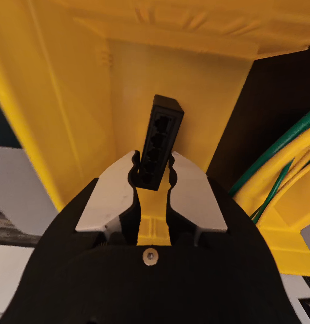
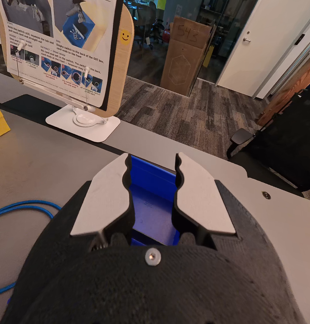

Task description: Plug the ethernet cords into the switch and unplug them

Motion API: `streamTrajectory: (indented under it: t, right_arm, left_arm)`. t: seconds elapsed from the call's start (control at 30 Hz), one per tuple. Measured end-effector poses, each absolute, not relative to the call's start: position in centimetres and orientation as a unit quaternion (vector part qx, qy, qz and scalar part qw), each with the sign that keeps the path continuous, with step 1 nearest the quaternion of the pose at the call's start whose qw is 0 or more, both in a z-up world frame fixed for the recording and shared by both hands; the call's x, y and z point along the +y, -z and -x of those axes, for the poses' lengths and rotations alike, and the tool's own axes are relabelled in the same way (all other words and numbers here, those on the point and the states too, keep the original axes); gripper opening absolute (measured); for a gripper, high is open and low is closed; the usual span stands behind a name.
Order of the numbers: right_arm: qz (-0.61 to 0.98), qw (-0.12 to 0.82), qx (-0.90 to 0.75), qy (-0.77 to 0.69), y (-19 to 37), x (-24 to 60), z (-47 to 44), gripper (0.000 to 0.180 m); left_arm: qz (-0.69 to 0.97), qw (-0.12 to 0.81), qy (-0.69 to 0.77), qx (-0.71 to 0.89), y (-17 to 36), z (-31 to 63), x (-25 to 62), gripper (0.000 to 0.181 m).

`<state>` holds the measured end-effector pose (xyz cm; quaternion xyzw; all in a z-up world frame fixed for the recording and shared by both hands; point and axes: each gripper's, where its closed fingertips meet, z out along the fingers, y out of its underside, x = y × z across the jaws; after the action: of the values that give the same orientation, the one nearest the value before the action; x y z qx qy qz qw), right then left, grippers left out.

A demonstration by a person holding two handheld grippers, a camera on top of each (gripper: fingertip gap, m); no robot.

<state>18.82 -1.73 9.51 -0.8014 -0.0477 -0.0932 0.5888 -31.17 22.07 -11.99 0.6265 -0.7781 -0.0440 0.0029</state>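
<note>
The left gripper (image 1: 153,164) pinched the lower end of the network switch (image 1: 161,142), a slim black plastic box with a row of ports facing the camera, every port empty. The switch hung inside a yellow bin (image 1: 91,91) of smooth moulded plastic, tilted slightly, with its upper end near the bin's back wall; whether it touched the bin floor could not be told. At the bin's right edge, green ethernet cords (image 1: 273,149) looped over the rim, none plugged in.

The right gripper (image 2: 153,168) hovered with its jaws spread and nothing between them, above a glossy blue bin (image 2: 150,201) near the worktop's far edge. A blue ethernet cord (image 2: 24,206) lay coiled on the matte grey worktop (image 2: 36,166) toward its left side. An instruction sheet on a white stand (image 2: 84,126) stood at the far edge.

The step in hand looked like lifting the switch out, so plugging had not begun. To do it well, the grip should stay firm on the narrow body without covering ports, since the scalloped black pads (image 1: 133,173) overlapped the lowest one. Bringing the port face toward the right gripper would probably ease insertion.
</note>
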Motion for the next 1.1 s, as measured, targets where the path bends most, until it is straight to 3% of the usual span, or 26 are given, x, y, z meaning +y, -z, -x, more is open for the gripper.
streamTrajectory:
  t: [0.1, 0.23, 0.33, 0.43, 0.67, 0.87, 1.1]
  right_arm:
    - [0.795, 0.597, -0.051, 0.088, -10.0, -1.8, -18.6, 0.049]
    - [0.782, 0.617, -0.042, 0.081, -11.1, -2.5, -18.8, 0.048]
    - [0.774, 0.628, -0.038, 0.075, -11.7, -2.8, -18.7, 0.048]
    - [0.773, 0.630, -0.048, 0.061, -11.8, -2.8, -17.9, 0.048]
    - [0.798, 0.596, -0.081, 0.044, -10.2, -3.7, -16.4, 0.048]
    - [0.906, 0.413, -0.022, 0.092, -0.6, -8.0, -25.1, 0.048]
    - [0.977, 0.213, 0.024, -0.002, 10.9, -12.5, -27.6, 0.054]
  left_arm:
    - [-0.641, -0.064, 0.064, -0.762, 9.0, 30.6, 23.2, 0.028]
    - [-0.663, -0.166, 0.080, -0.725, 0.9, 28.6, 22.5, 0.028]
    - [-0.650, -0.234, 0.087, -0.717, -4.9, 25.0, 18.7, 0.028]
    - [-0.642, -0.288, 0.032, -0.710, -6.6, 18.8, 12.9, 0.028]
    - [-0.678, -0.260, -0.034, -0.687, 4.1, 10.0, 6.7, 0.027]
    - [-0.720, -0.210, 0.018, -0.661, 11.6, 11.9, 7.8, 0.027]
    - [-0.749, -0.189, 0.011, -0.635, 13.0, 13.4, 8.2, 0.027]
